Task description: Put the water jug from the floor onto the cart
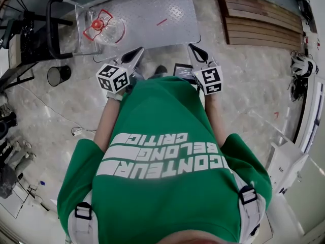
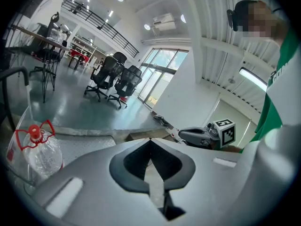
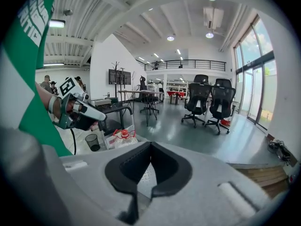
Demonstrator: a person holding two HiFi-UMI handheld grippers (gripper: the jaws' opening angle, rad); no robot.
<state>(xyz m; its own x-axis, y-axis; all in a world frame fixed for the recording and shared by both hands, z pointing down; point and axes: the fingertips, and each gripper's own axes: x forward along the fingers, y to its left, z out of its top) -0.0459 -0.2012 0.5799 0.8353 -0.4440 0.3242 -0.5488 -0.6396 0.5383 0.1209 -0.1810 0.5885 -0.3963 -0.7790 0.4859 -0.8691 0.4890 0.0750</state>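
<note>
The clear water jug with a red cap and red handle stands on the cart's metal deck, at its left end next to the black push handle. In the head view my left gripper and right gripper hover side by side just short of the deck's near edge, both shut and empty. The jug shows at the left of the left gripper view, off to the side of the shut left gripper. In the right gripper view the jug sits beyond the shut right gripper, to its left.
A black waste bin stands on the floor left of the cart. A slatted wooden platform lies to the right of the deck. Office chairs and tables fill the hall beyond. A dark flat device lies near my feet.
</note>
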